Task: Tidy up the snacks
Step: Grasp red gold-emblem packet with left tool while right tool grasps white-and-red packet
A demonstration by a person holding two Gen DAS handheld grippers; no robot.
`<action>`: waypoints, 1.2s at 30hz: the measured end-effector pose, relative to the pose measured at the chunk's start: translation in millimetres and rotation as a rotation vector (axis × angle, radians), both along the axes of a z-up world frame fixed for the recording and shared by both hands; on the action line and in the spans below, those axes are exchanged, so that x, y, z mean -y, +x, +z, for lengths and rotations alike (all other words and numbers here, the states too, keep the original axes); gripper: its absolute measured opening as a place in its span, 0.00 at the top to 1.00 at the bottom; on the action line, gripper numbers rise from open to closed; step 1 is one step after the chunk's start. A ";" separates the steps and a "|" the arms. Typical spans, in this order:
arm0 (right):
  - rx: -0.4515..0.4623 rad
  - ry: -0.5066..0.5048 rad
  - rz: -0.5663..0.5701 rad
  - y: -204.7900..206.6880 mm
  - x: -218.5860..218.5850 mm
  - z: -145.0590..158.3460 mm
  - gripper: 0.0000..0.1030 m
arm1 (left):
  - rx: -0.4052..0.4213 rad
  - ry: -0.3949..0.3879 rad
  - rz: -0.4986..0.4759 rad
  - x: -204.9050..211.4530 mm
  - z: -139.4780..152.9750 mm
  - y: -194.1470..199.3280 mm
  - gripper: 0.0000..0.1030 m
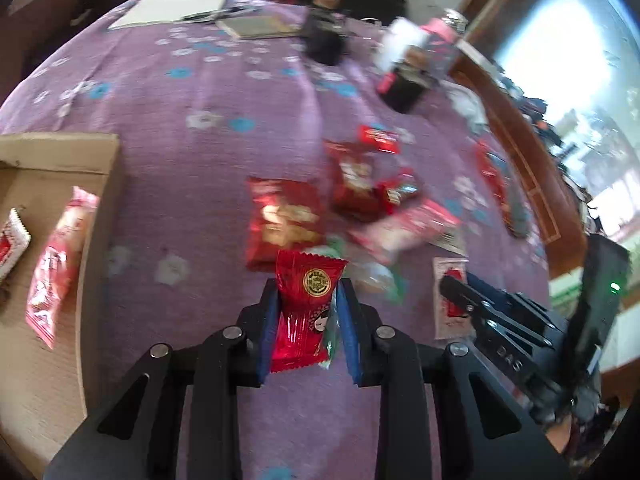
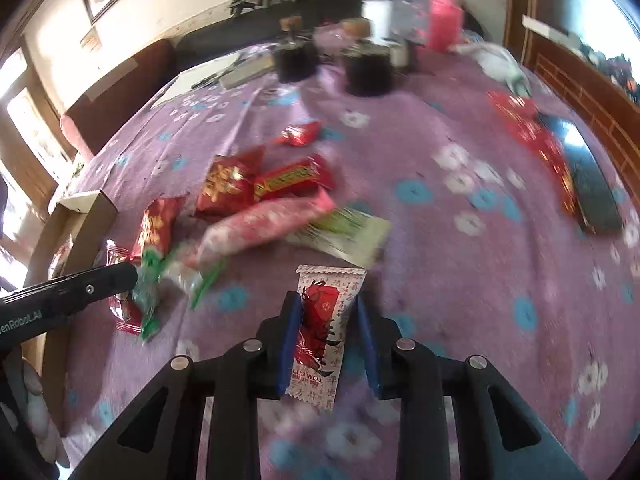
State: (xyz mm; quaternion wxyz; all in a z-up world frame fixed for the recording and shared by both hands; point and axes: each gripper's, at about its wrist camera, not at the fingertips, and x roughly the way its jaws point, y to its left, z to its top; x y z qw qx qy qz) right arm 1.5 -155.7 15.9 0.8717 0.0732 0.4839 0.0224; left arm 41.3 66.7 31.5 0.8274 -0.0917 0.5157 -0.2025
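Gripping a red foil candy (image 1: pixel 306 312) between narrow jaws, my left gripper (image 1: pixel 306 316) has the cardboard box (image 1: pixel 100 200) to its left. My right gripper (image 2: pixel 328 332) pinches a white sachet (image 2: pixel 324 332); the snack pile (image 2: pixel 260 196) lies ahead-left.

Red foil packet (image 1: pixel 306 312): glossy, crinkled film, between matt black plastic left tongs (image 1: pixel 306 320) with blue pads. White sachet (image 2: pixel 324 336): smoother, semi-matt wrapper. Purple floral cloth (image 1: pixel 192 160) on the bench: woven, matt; cardboard box (image 1: pixel 102 208), left: rough, matt brown.
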 end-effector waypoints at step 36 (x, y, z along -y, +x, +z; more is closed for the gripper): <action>0.089 0.006 -0.026 -49.4 30.8 3.3 0.80 | 0.155 0.167 -0.047 26.4 -0.9 -58.6 0.85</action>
